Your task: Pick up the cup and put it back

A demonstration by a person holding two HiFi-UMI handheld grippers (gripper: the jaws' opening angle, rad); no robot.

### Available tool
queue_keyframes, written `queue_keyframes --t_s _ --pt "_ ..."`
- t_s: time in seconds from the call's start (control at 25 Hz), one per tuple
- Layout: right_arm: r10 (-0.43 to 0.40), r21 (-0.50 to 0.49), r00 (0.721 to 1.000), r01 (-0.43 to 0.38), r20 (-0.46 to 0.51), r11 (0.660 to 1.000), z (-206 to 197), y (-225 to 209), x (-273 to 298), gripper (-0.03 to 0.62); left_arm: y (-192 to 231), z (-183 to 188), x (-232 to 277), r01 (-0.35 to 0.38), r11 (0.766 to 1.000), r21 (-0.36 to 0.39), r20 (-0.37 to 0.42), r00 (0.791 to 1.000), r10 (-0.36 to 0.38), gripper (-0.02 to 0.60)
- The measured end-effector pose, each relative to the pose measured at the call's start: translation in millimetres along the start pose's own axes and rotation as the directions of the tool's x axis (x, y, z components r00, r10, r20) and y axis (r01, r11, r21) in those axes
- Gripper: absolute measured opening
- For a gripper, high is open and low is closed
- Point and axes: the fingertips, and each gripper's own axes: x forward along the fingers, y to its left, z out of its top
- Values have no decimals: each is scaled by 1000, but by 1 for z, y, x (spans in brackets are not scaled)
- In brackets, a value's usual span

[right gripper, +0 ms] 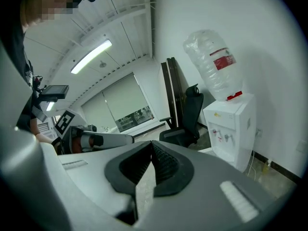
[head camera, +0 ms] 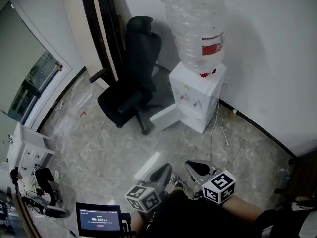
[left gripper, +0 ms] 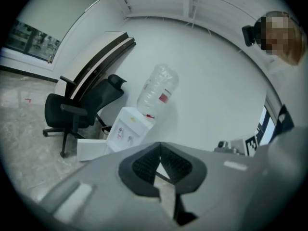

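No cup shows in any view. In the head view my left gripper (head camera: 162,171) and right gripper (head camera: 197,166) hang side by side near the bottom edge, both pointing toward the white water dispenser (head camera: 195,100) with a large clear bottle (head camera: 198,33) on top. The left gripper view has the jaws (left gripper: 160,150) closed tip to tip with nothing between them. In the right gripper view the jaws (right gripper: 152,148) are also closed and empty. The dispenser (left gripper: 127,129) (right gripper: 230,129) stands ahead of both grippers, well apart from them.
A black office chair (head camera: 131,78) stands left of the dispenser. A white panel (head camera: 166,117) juts out at the dispenser's base, and a cable (head camera: 214,128) trails on the marble floor. A small screen (head camera: 99,218) and a white desk (head camera: 25,150) lie at the lower left.
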Motion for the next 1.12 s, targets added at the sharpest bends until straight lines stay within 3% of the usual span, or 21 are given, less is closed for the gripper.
queue_keyframes --t_s 0.2,0.4,0.76,1.12 --pt "57 4 998 -57 7 998 -2 31 -9 9 -5 -1 -39 -73 997 32 34 997 72 6" --pt "68 -13 997 -68 20 998 -1 60 -20 8 2 -3 -66 -106 994 13 51 993 105 6" --pt "-58 34 996 55 64 998 -18 108 -2 8 30 -2 -125 -35 999 25 33 999 35 5" --pt "-209 56 970 203 127 978 -42 190 29 8 79 -5 -200 77 996 36 -22 997 -76 6"
